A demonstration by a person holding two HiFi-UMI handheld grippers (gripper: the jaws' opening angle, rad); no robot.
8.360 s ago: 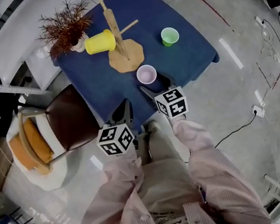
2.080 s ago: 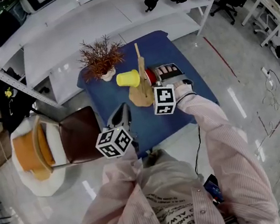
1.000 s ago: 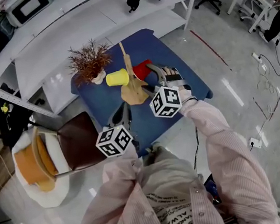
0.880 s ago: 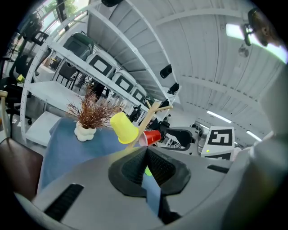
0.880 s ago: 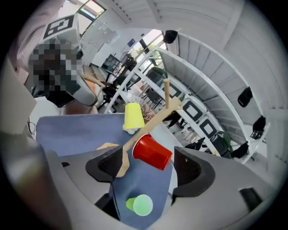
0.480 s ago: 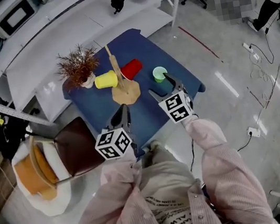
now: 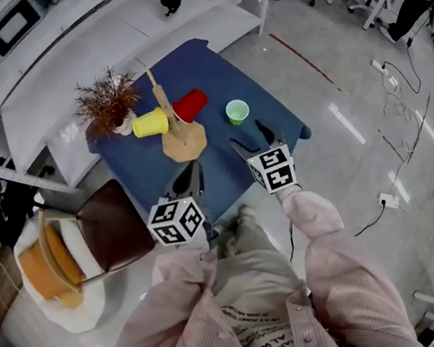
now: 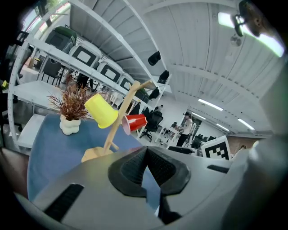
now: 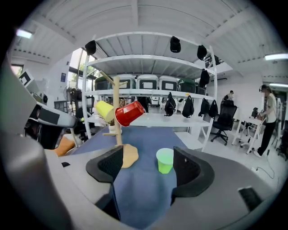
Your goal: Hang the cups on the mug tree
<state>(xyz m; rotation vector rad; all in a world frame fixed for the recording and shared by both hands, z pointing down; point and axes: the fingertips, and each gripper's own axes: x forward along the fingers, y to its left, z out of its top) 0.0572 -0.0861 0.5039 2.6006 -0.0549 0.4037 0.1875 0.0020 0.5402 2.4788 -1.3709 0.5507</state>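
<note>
hanging yellow cup [image 7: 149,123] and red cup [image 7: 190,105] flank the mug tree [image 7: 186,142]; right gripper [image 7: 248,134] gapes empty near green cup [image 7: 237,111]; left gripper [image 7: 191,173] closed, empty.

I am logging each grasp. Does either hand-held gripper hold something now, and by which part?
Nothing is held. The right hand-held gripper is open, with the green cup standing free beyond it. The left hand-held gripper is shut on nothing.
</note>
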